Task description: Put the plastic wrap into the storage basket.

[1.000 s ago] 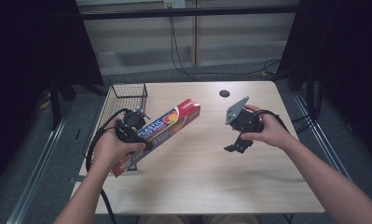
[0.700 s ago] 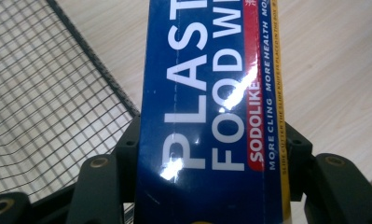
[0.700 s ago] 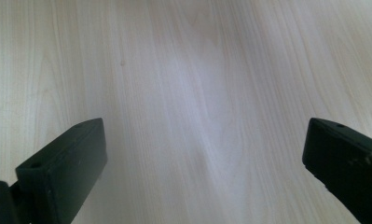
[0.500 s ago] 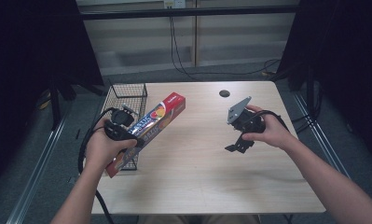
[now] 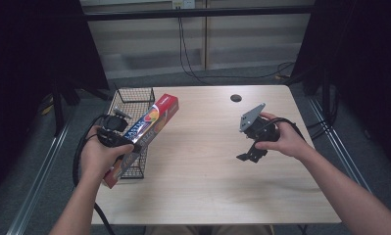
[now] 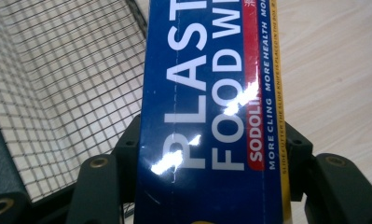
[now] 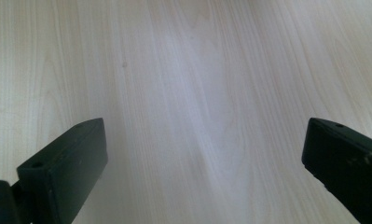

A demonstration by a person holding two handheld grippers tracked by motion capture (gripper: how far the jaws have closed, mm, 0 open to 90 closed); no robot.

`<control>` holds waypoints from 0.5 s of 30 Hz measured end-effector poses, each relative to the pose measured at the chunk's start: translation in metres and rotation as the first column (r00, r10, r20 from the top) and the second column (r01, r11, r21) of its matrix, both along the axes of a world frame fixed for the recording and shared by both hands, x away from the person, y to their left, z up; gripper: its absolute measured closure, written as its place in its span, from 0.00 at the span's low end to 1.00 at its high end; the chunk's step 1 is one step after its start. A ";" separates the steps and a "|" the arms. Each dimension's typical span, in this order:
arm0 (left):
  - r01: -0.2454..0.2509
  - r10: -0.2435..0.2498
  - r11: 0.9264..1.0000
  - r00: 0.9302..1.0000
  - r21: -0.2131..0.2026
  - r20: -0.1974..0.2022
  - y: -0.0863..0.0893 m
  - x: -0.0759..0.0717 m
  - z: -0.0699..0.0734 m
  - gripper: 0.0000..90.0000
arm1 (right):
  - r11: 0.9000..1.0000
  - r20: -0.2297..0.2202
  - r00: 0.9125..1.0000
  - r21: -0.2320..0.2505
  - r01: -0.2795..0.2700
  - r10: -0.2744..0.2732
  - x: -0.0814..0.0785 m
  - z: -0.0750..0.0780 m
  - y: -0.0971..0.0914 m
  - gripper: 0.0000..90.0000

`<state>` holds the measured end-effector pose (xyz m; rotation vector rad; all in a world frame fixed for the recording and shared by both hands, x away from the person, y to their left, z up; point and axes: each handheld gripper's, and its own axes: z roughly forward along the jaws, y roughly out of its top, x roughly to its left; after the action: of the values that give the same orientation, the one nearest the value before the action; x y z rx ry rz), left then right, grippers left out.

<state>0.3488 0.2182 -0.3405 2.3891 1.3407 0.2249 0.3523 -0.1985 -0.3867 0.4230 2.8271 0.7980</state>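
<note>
At the near left of the table (image 5: 207, 196), the person's left hand (image 5: 97, 159) holds the left gripper (image 5: 115, 132), and its jaws are clamped on a long box of plastic food wrap (image 5: 144, 132). In the left gripper view the box (image 6: 207, 116) stands between the two black jaws, which press on its two long sides, and the blue face with white letters looks at the camera. The box is lifted and tilted: its near end is low, over the near left edge of the table, and its red far end points up and to the right. It lies across the right rim of a wire basket (image 5: 134, 100), which stands at the left edge of the table; the mesh of the basket (image 6: 62, 93) is seen just to the left of the box.

Farther to the right, well apart from the box, the right hand (image 5: 281, 139) holds the right gripper (image 5: 249, 155) over the bare wood. Its jaws are spread wide with nothing between them, as the right gripper view shows.

At the far side of the table there is a small dark round hole (image 5: 236, 98).
</note>
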 end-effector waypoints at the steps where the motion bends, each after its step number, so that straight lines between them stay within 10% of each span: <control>1: -0.019 0.019 1.000 1.000 -0.001 0.004 0.001 0.000 0.000 0.47 | 1.000 0.001 1.000 0.003 0.002 -0.002 -0.001 0.000 -0.001 0.00; 15: -0.177 0.177 0.984 0.984 -0.012 0.001 0.027 -0.003 -0.004 0.47 | 1.000 -0.007 1.000 0.019 0.001 -0.001 -0.003 -0.003 -0.004 0.00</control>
<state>0.3460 0.2453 -0.3445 2.2600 1.5506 0.2679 0.3489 -0.2029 -0.3900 0.4309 2.8278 0.8260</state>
